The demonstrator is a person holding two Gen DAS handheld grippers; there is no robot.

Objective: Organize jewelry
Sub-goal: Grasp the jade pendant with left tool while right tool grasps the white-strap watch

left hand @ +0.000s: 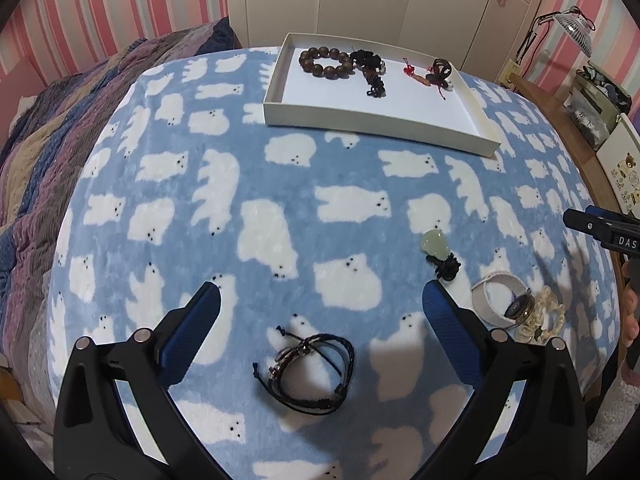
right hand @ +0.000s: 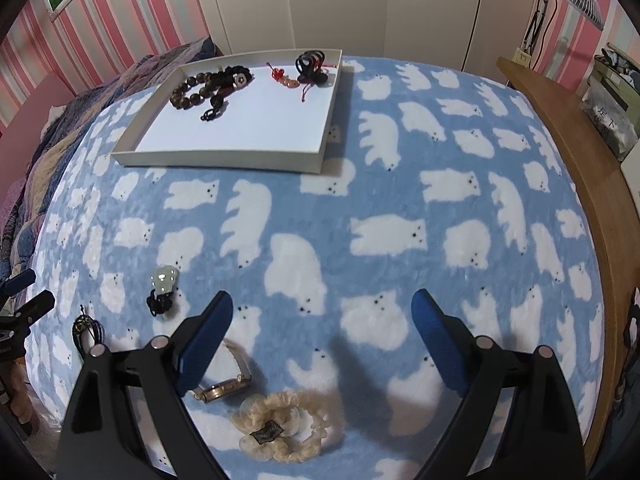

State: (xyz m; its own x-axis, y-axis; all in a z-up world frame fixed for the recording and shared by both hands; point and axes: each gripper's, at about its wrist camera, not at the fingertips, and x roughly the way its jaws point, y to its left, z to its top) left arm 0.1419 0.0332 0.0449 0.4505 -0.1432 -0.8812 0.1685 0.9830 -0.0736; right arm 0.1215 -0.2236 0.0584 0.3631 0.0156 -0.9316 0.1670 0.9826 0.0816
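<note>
I see a fleecy, matt blanket [left hand: 224, 216] covering the bed. The tray [left hand: 376, 128] reads as smooth white card. Inside the tray, the bead bracelet [left hand: 326, 61] looks like polished dark wood. Near the tray, the pendant [left hand: 433, 243] appears glossy, translucent stone; the cord bracelet [left hand: 310, 376] is matt braided cord.

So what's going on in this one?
A person holds two tongs over a blue polar-bear blanket, sorting jewelry into a white shallow box. Both are open and empty: the left tongs above a black braided cord bracelet, the right tongs above a cream frilly hair tie.
</note>
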